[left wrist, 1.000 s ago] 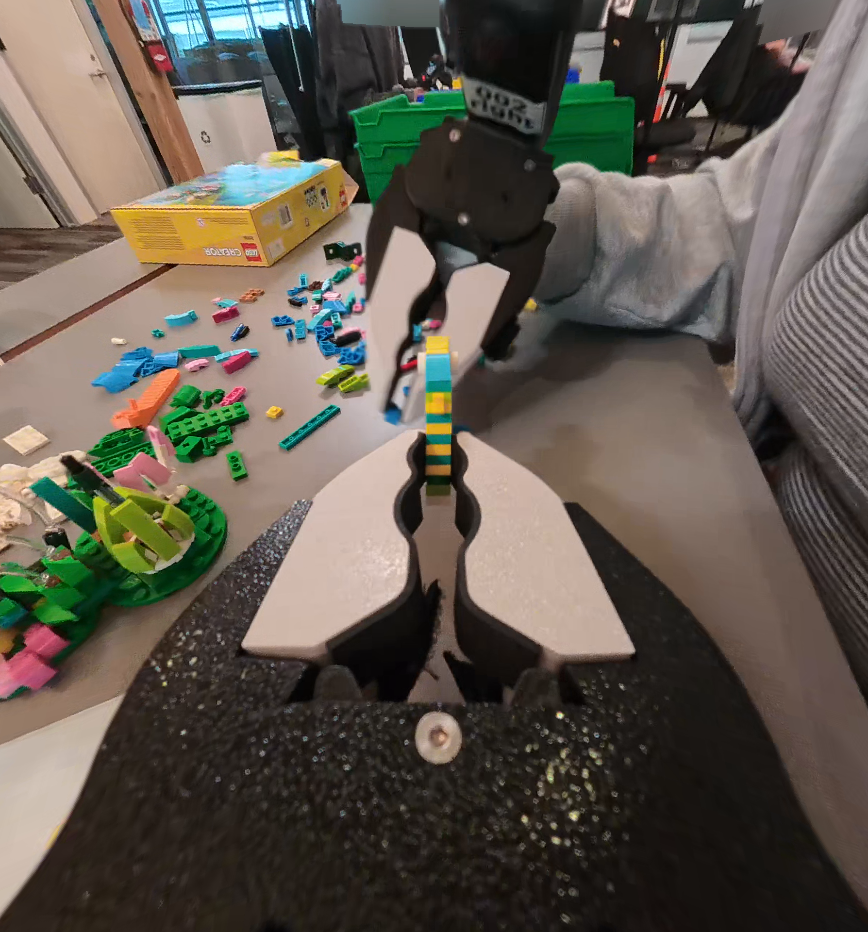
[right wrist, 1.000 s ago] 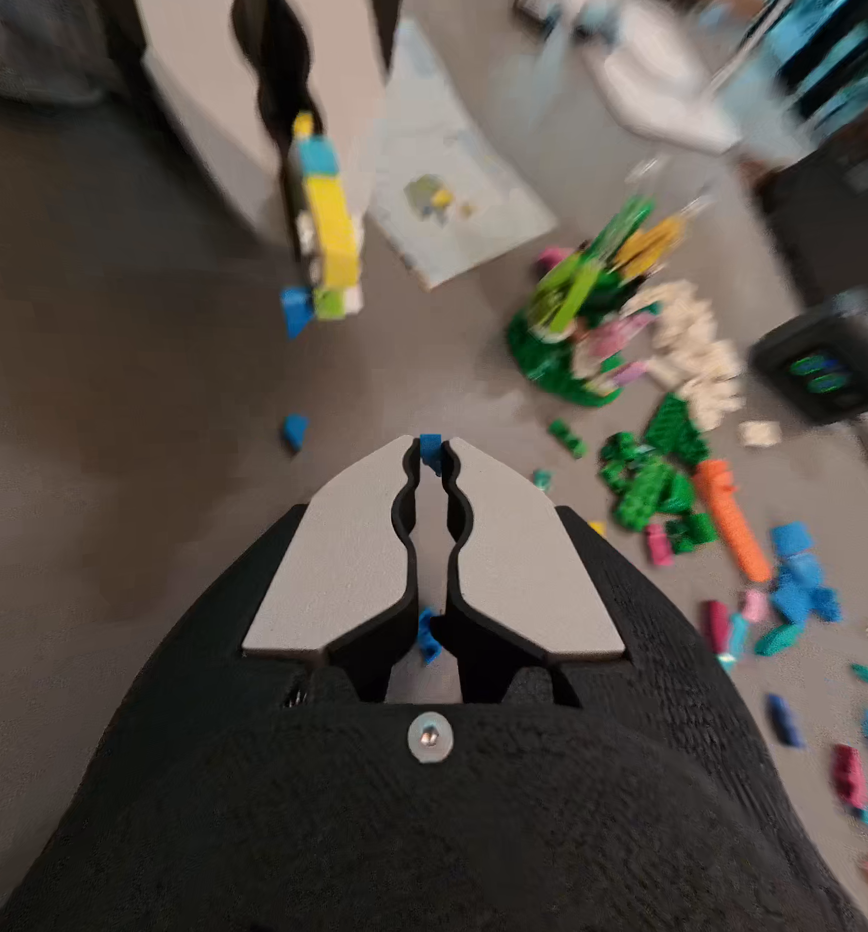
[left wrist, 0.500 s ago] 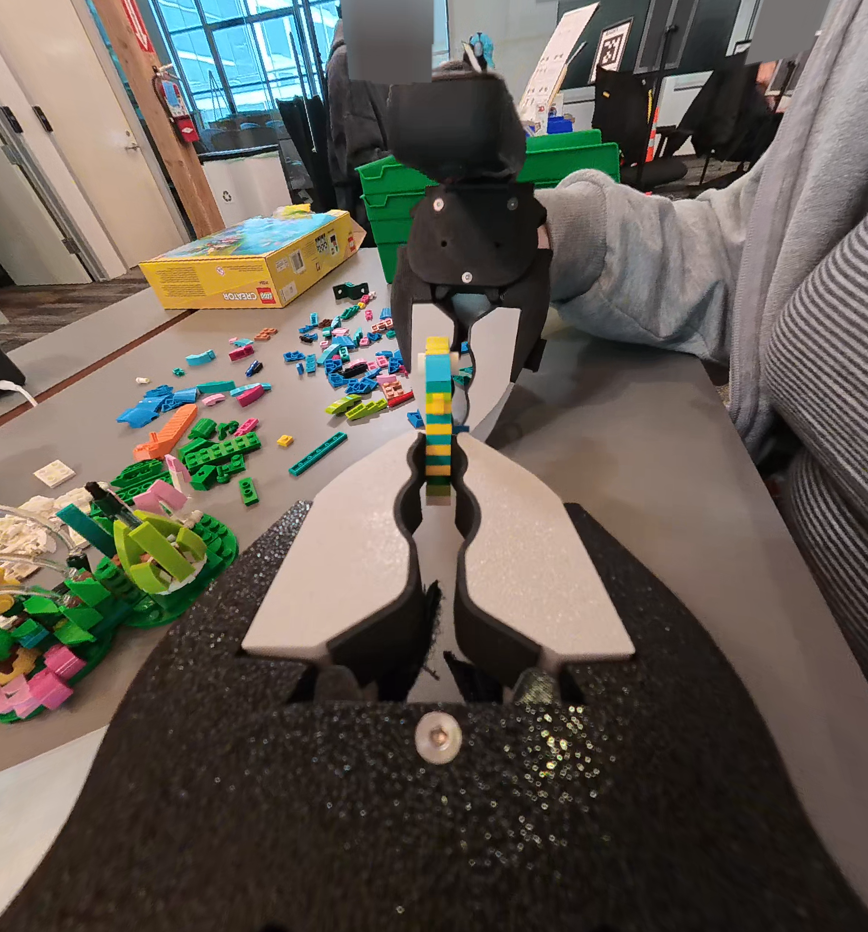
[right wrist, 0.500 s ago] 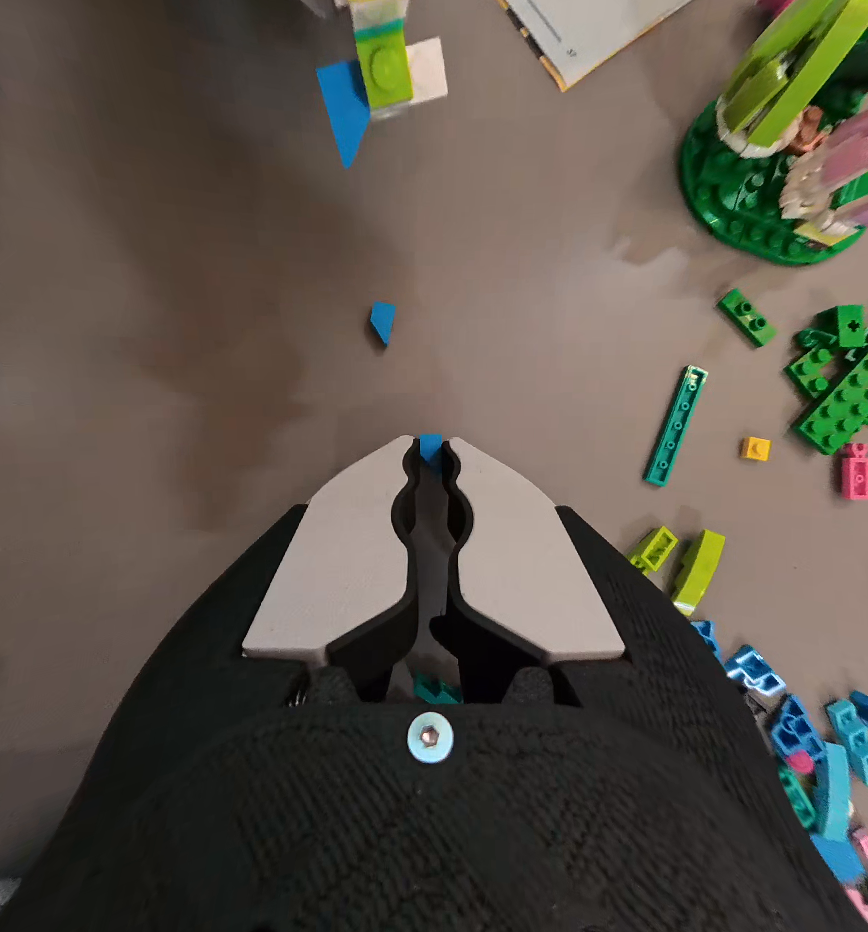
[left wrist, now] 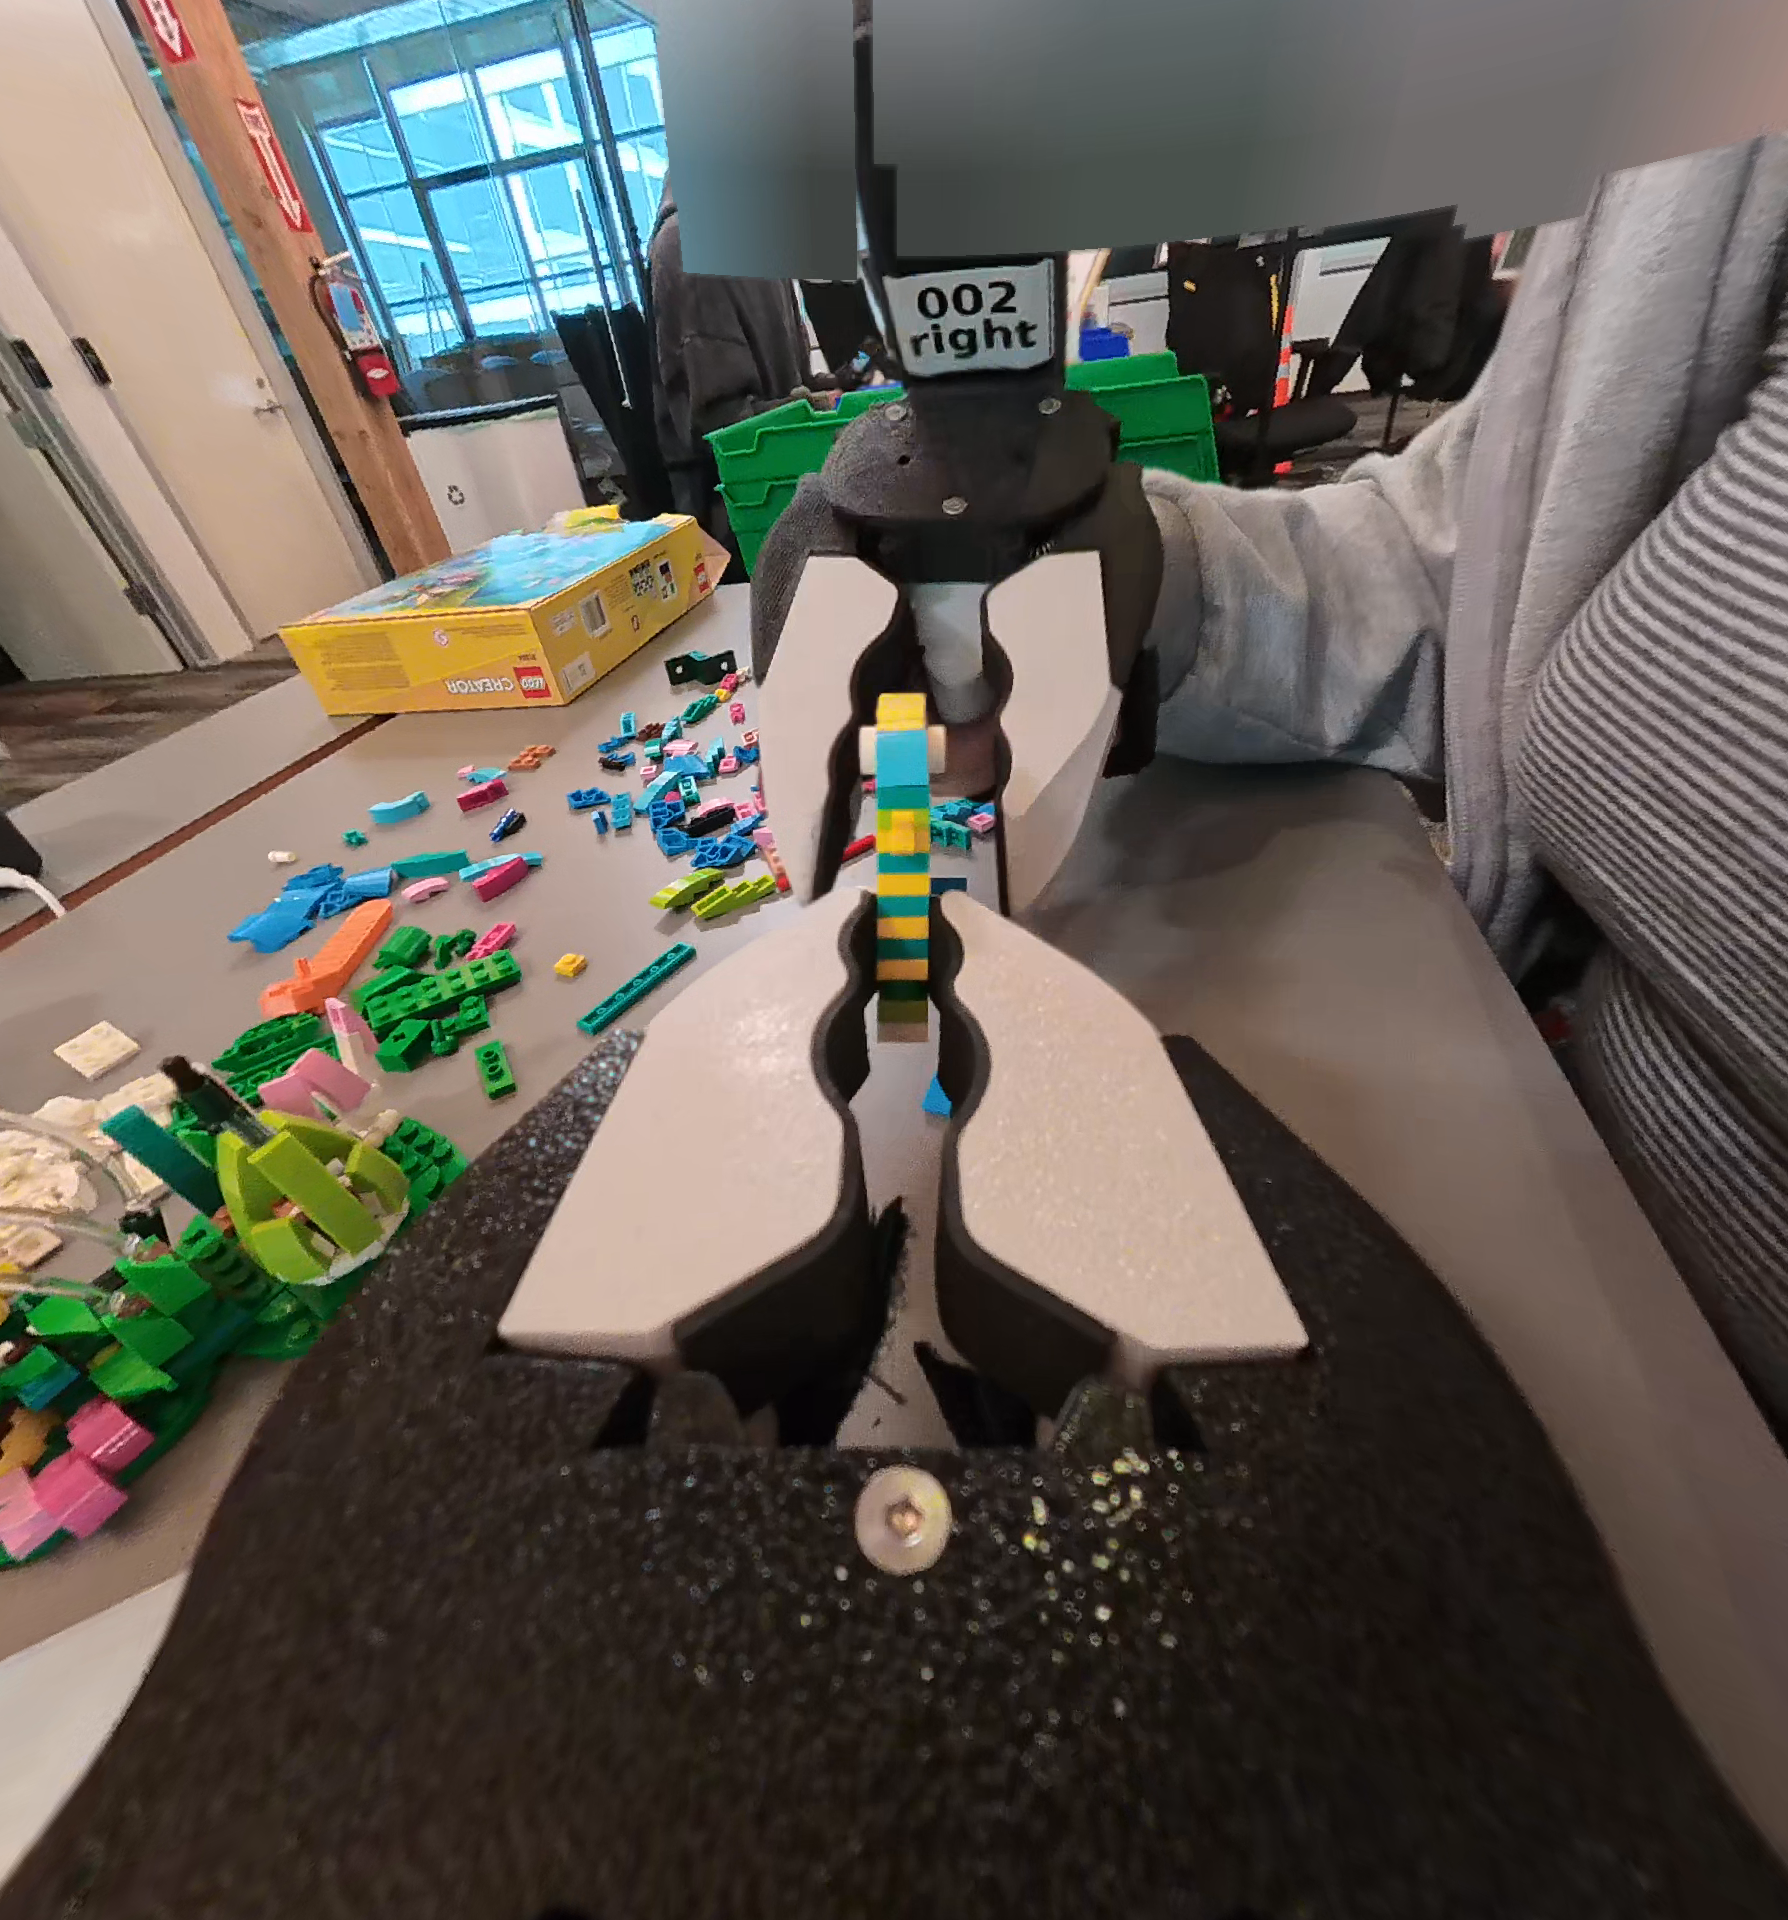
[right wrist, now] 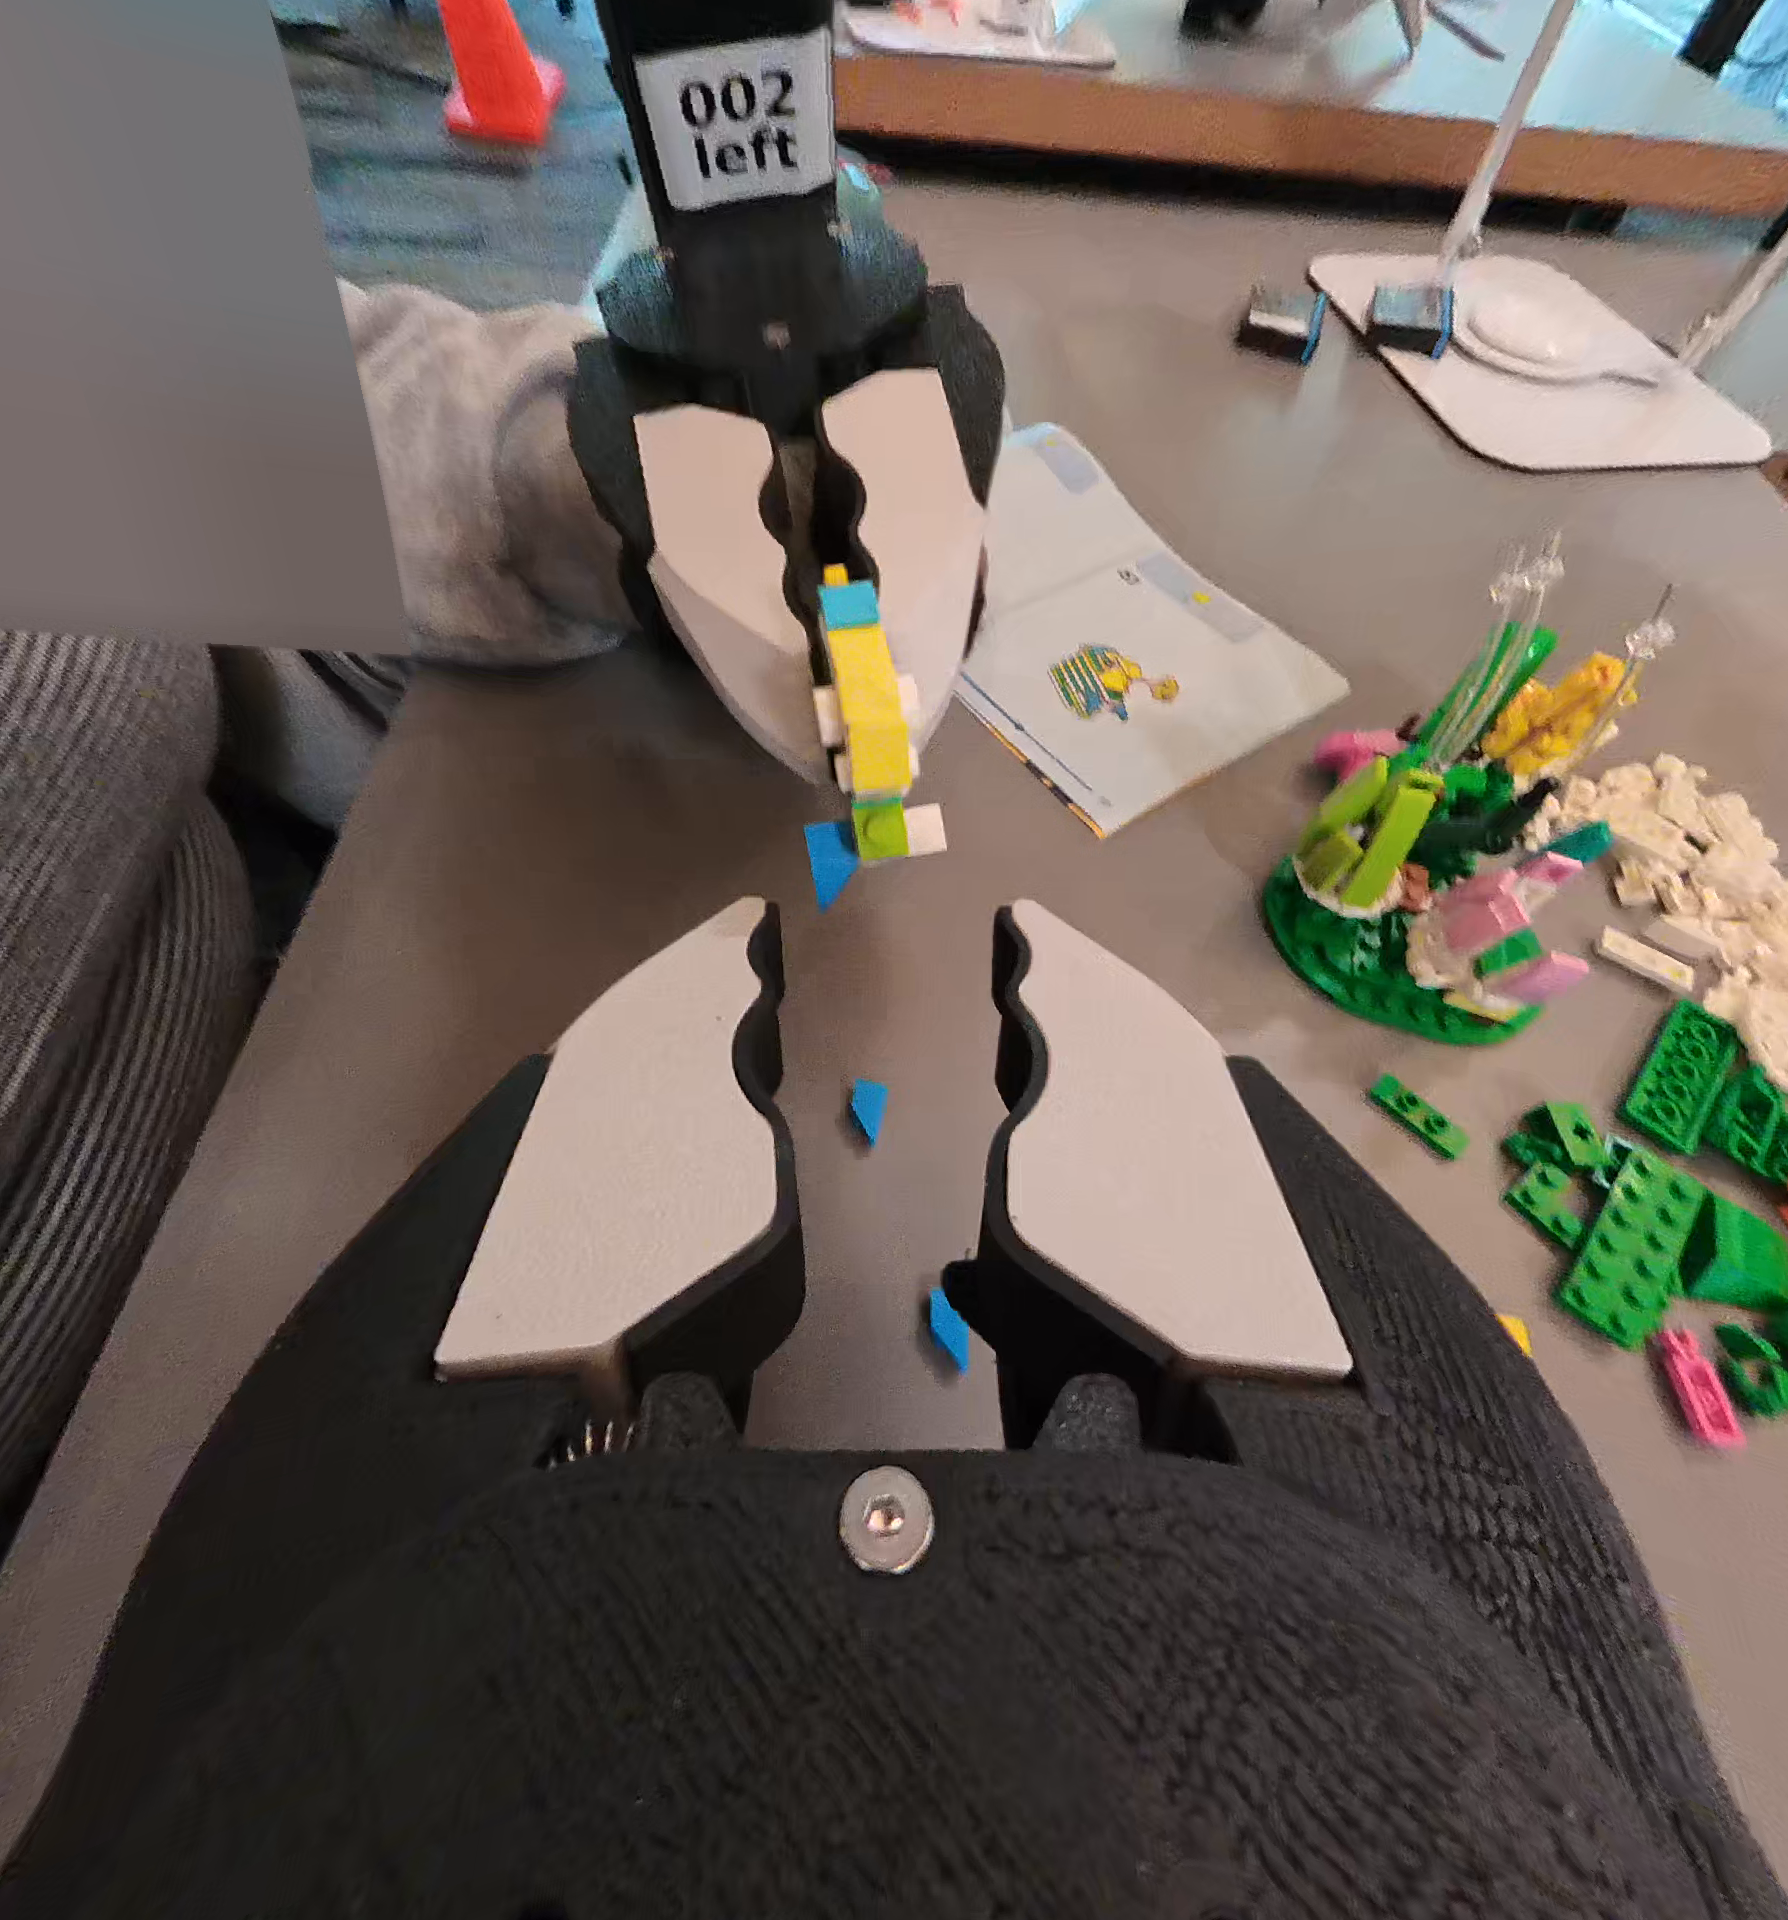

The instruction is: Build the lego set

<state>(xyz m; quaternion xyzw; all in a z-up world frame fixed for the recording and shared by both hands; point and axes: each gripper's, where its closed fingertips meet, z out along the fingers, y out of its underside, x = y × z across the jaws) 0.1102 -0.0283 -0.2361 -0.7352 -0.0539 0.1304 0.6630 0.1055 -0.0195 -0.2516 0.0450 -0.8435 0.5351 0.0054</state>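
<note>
- The left gripper point(left wrist: 902, 935) is clamped on the striped stack point(left wrist: 900, 883), a narrow column of yellow, teal and green plates. The grip sits on the lower end, which leaves the upper end free for work.
- The stack is held off the table point(right wrist: 557, 831), pointing toward the right gripper point(right wrist: 885, 935). This orientation presents the free end to the opposite tool.
- In the right wrist view the stack's free end carries a lime plate, a white piece and a blue wedge point(right wrist: 830, 860) at the tip. Whether the wedge is fully seated cannot be confirmed; that end is slightly blurred.
- The right gripper is spread wide and holds nothing. It faces the stack, just short of its tip, and appears set to close on that end or press a part home.
- Two loose blue wedges lie on the table between and under the right fingers: one forward point(right wrist: 869, 1110), one nearer the hinge point(right wrist: 948, 1340). They are probably the next parts for the stack.
- The manual point(right wrist: 1129, 665) lies open beyond the left gripper, within sight for reference.
- The green base point(right wrist: 1389, 935) with its lime and pink parts stands well apart to the side, clear of the working zone.
- Loose bricks point(left wrist: 682, 800) and the yellow box point(left wrist: 495, 623) lie farther back on the table.
- Risk: a push on the tip may lever the thin stack within the left grip.
</note>
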